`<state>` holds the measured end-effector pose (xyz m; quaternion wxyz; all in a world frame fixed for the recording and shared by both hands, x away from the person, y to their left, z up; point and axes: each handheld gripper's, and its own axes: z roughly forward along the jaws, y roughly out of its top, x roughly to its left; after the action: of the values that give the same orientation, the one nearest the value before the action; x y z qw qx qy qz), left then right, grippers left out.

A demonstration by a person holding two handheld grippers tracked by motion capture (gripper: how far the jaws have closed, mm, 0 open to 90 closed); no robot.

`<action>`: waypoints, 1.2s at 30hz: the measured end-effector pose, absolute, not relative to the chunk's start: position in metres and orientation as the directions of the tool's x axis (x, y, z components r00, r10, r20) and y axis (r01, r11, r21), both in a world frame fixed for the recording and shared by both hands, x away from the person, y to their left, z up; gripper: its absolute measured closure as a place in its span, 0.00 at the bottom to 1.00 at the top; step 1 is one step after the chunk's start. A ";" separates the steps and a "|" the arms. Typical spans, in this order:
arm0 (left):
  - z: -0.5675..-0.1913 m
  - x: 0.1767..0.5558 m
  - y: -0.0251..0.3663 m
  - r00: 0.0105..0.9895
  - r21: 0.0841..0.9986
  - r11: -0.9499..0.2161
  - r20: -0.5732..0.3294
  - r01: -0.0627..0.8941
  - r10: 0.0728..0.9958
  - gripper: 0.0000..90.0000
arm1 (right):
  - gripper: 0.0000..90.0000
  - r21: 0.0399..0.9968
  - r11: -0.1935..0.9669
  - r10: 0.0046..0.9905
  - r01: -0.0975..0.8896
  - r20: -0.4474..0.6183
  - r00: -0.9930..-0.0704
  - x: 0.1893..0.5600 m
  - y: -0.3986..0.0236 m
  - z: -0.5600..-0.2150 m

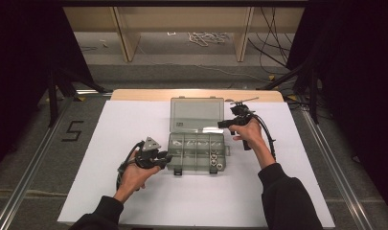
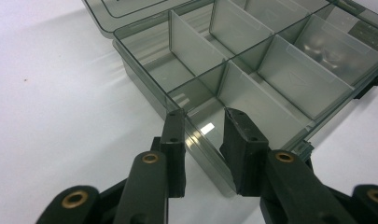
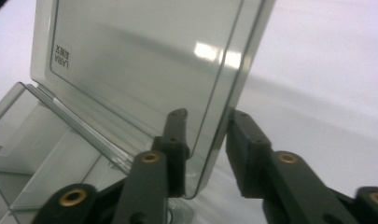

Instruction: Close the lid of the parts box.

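Black jaws of my left gripper (image 2: 203, 114) straddling the organizer box (image 2: 252, 79) wall, pinching it, my right gripper (image 3: 207, 114) straddling the lid (image 3: 144, 60) edge, grip unclear

Bright overhead light, dark surroundings, glare on clear plastic, soft focus.

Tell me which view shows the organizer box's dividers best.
The left gripper view: the dividers stand close and sharp inside the organizer box. The high view shows them small and faint. The right gripper view shows mostly the lid, with some compartments at its lower left.
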<state>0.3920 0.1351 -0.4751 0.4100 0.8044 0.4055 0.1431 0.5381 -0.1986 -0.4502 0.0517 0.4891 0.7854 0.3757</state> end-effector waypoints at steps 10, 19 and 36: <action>-0.475 0.392 0.135 0.634 0.774 -0.338 -0.104 0.536 0.766 0.77 | 0.92 0.688 0.192 0.799 0.700 0.304 -0.518 0.528 -0.204 -0.449; -0.475 0.392 0.135 0.626 0.778 -0.328 -0.106 0.536 0.772 0.77 | 0.92 0.728 0.237 0.793 0.643 0.237 -0.561 0.521 -0.205 -0.445; -0.474 0.393 0.135 0.631 0.770 -0.342 -0.099 0.538 0.769 0.76 | 0.92 0.828 0.281 0.782 0.486 0.096 -0.616 0.500 -0.204 -0.452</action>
<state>0.3927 0.1354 -0.4743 0.4059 0.8067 0.4050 0.1427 0.5000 -0.2045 -0.4522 0.1673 0.4047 0.7828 0.4422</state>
